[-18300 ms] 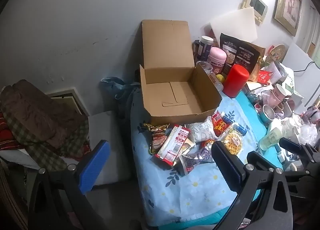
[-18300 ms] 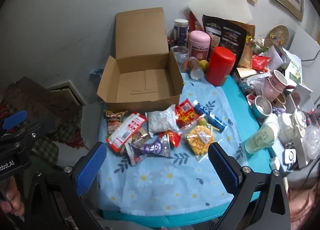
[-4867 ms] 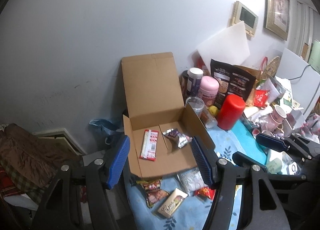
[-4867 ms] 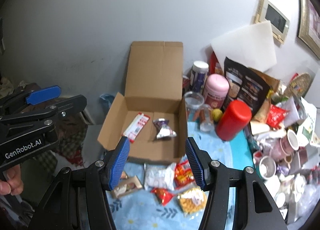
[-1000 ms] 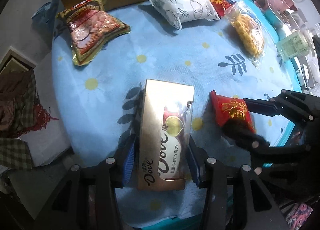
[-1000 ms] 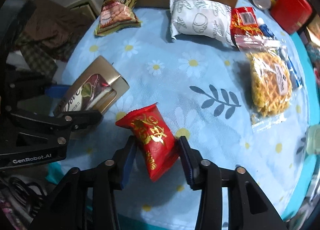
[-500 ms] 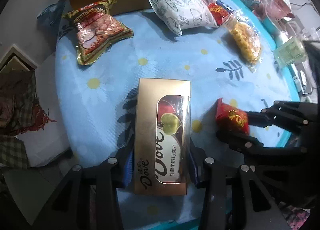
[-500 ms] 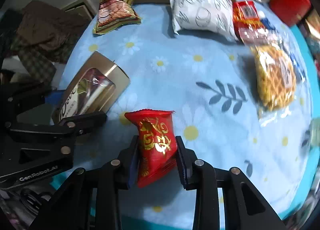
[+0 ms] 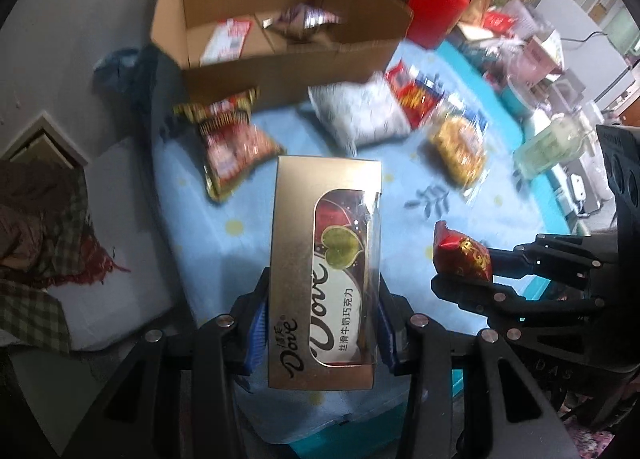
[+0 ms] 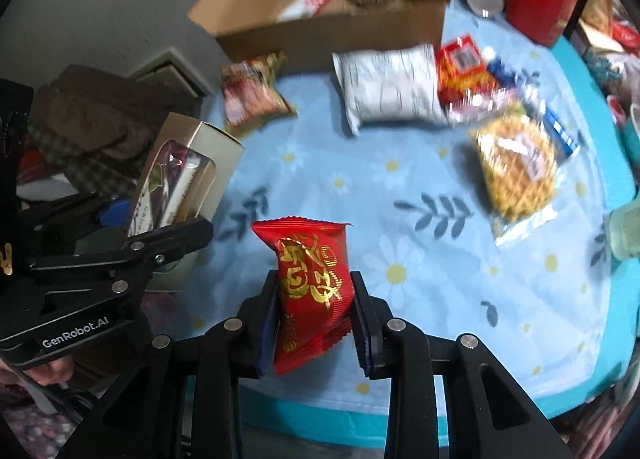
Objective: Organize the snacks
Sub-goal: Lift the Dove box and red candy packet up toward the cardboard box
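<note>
Left gripper (image 9: 322, 323): pinching the gold Dove chocolate box (image 9: 326, 271) across its width near the lower end. The box stands lengthwise at the centre of the left wrist frame, window side facing the camera, clear of the surface (image 9: 520, 227). In the right wrist frame the same box (image 10: 188, 175) appears at centre left, tilted, clamped in the left gripper (image 10: 120, 231).

Right gripper (image 10: 316, 319): pinching the red snack packet (image 10: 314, 283) with gold lettering. Its jaws have just been closing on the packet, which sits between the blue pads. The packet stands upright at lower centre of the right wrist frame, above the blue floral cloth. In the left wrist frame the packet (image 9: 462, 253) is at centre right, at the tip of the right gripper (image 9: 476, 271).

Cardboard box (image 9: 288, 59): open, upper centre of the left wrist frame, at the far end of the surface. A red-and-white packet (image 9: 226, 41) and a silver-purple wrapper (image 9: 304, 21) lie inside.

Remaining on the surface, between the cardboard box and the grippers:
- peanut bag (image 9: 230, 147), centre left;
- white pillow bag (image 9: 360, 115), centre;
- red pouch (image 9: 414, 95), just right of the white bag;
- clear bag of yellow snacks (image 9: 460, 151), right.

A red canister (image 9: 438, 13) stands to the right of the cardboard box.
</note>
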